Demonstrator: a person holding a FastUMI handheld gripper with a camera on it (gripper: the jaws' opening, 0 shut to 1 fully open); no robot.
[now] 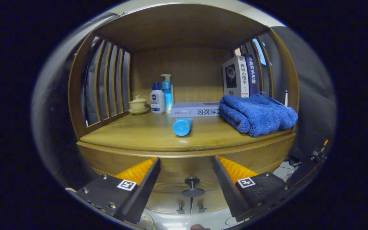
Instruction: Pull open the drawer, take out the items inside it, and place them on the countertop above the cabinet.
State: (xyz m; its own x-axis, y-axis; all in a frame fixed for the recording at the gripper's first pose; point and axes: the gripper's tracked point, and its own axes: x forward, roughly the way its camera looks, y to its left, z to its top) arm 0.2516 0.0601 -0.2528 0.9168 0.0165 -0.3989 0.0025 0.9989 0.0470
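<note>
Tool [186, 172] fingers spread apart, drawer knob [192, 187] between them, drawer [187, 166] closed

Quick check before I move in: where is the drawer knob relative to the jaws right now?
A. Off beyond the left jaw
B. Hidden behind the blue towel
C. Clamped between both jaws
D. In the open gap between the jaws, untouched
D: the drawer knob sits in the gap of the open gripper, with clear space to each jaw, on the closed drawer front below the countertop.
</note>
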